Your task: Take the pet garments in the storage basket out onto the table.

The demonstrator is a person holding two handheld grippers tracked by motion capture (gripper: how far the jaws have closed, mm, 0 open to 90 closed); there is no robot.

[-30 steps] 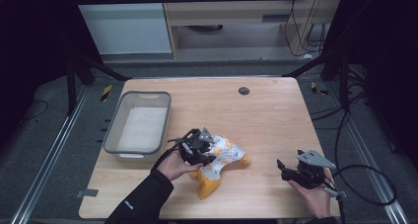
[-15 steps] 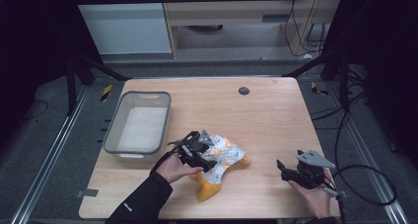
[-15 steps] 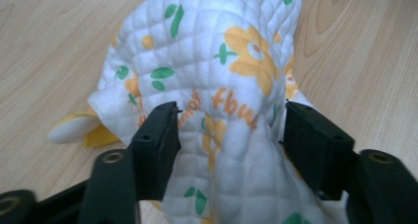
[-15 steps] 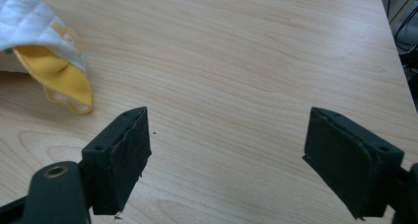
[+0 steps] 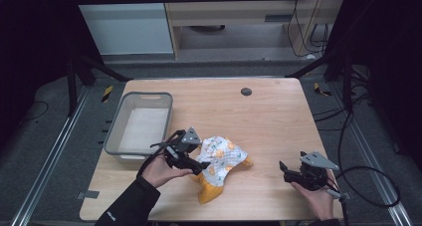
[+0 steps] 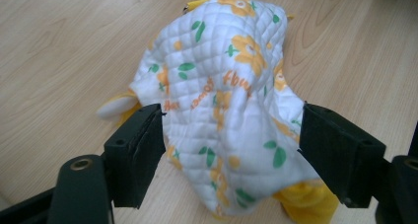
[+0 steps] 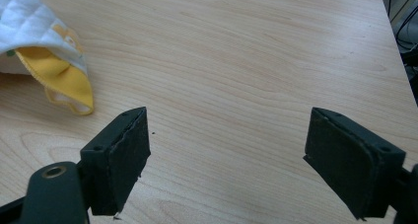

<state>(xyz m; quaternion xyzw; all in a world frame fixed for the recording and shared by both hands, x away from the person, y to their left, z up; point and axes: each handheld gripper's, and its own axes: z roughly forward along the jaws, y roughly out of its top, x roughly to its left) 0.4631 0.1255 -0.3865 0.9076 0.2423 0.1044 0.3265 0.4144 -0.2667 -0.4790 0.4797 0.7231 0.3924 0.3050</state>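
Note:
A crumpled quilted cloth [image 5: 221,159], white with orange flowers and a yellow lining, lies on the wooden table [image 5: 263,121] near its front middle. My left gripper [image 5: 198,159] is at the cloth's left edge. In the left gripper view the cloth [image 6: 226,86] bulges up between the two jaws of the left gripper [image 6: 231,135], which stand wide apart and open. My right gripper [image 5: 285,172] rests at the front right, open, well apart from the cloth. The right gripper [image 7: 229,150] has bare wood between its jaws, with a corner of the cloth [image 7: 34,41] at the upper left.
A grey plastic bin [image 5: 117,136] with a pale bottom stands at the table's left side, just behind my left hand. A small dark round disc [image 5: 246,91] sits near the far edge. A cable [image 5: 368,186] trails off the right gripper past the table's right edge.
My left gripper has shifted a little to the left at the cloth's edge. The cloth and the right gripper have stayed in place.

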